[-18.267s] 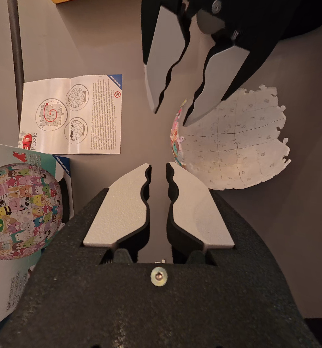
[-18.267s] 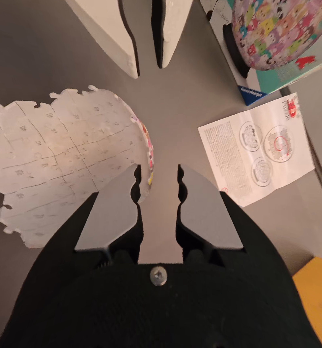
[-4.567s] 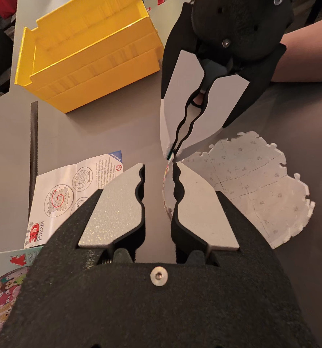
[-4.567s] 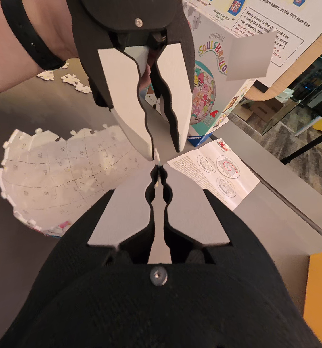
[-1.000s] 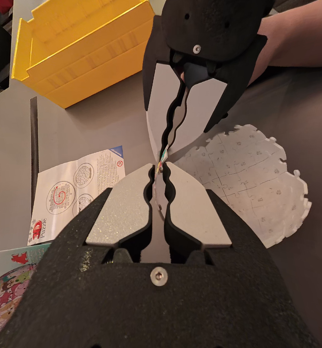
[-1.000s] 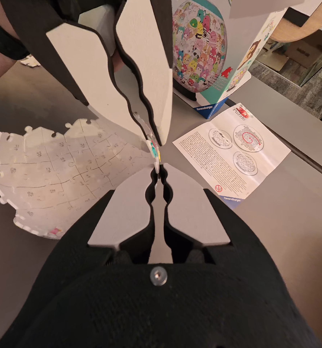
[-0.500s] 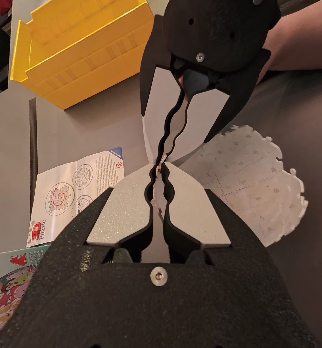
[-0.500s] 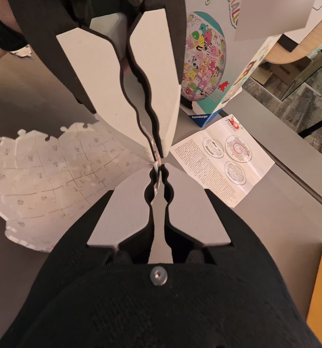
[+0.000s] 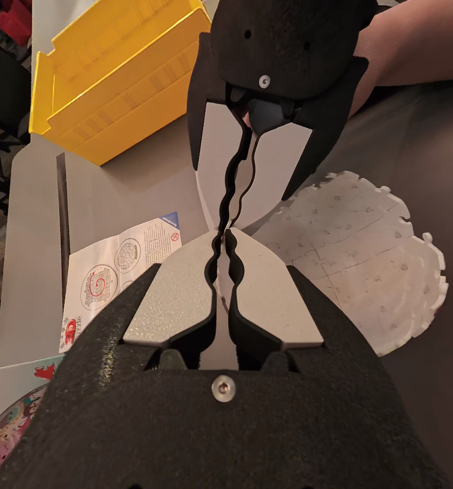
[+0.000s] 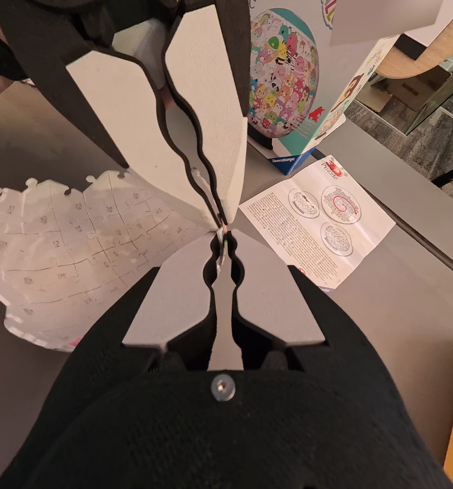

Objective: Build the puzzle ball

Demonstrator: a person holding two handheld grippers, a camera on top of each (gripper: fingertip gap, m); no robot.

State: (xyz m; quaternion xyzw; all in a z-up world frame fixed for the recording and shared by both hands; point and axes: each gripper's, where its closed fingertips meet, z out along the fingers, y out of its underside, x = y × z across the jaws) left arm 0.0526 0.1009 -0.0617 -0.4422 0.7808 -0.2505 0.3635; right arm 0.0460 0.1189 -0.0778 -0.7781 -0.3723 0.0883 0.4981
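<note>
The left gripper (image 9: pixel 222 234) reaches forward and slightly down over the grey table (image 9: pixel 140 190), and the right gripper (image 10: pixel 223 235) comes in from the opposite side, so the 2 point at each other tip to tip. In the left wrist view the right gripper's black body fills the top of the picture, with a bare forearm (image 9: pixel 416 50) behind it at upper right.

Both sets of jaws are nearly closed, with only a thin wavy slit between the pads. Each pinches the near rim of the half-built puzzle ball (image 10: pixel 69 254) at almost the same spot; a sliver of coloured edge shows between the right gripper's tips. Whether a separate loose piece is also held there, I cannot tell.

The puzzle ball is an open shell of joined pieces, its white numbered inside facing up toward the cameras and its jagged, knobbed edge around the far side. It lies right of the left gripper and left of the right gripper; whether it rests on the table or is lifted cannot be told.

A folded instruction sheet (image 10: pixel 318 225) lies flat on the other side of the grippers. The puzzle box (image 10: pixel 294 87) stands upright beyond the sheet, and a yellow bin (image 9: pixel 114 84) sits farther back on the table.
</note>
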